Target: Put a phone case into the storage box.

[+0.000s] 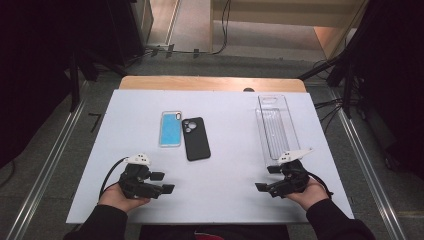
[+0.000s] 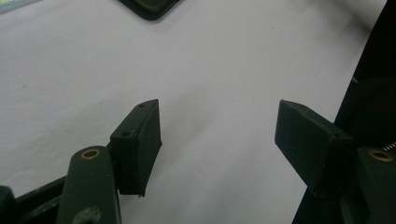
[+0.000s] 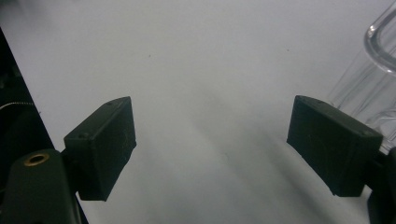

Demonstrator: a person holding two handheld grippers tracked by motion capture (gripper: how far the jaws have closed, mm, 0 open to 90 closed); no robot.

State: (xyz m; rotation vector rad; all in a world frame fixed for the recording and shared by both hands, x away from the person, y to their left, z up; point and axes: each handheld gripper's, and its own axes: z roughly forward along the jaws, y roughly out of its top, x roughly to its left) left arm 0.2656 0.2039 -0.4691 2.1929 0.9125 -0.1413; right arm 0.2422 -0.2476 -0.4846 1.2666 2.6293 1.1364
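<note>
Nearest the lens, at six o'clock in the high view: dark sleeves and two hands on the white table (image 1: 225, 200); left gripper (image 1: 167, 183) low at seven o'clock, jaws spread wide, nothing between them; right gripper (image 1: 264, 179) low at five o'clock, jaws likewise wide apart and empty, pointing inward. Towards eleven o'clock from table centre, a blue phone case (image 1: 170, 128), with a black phone case (image 1: 195, 138) just beside it, well apart from both grippers. At two o'clock, a clear plastic tray (image 1: 276, 125), its near end just beside the right gripper.
</note>
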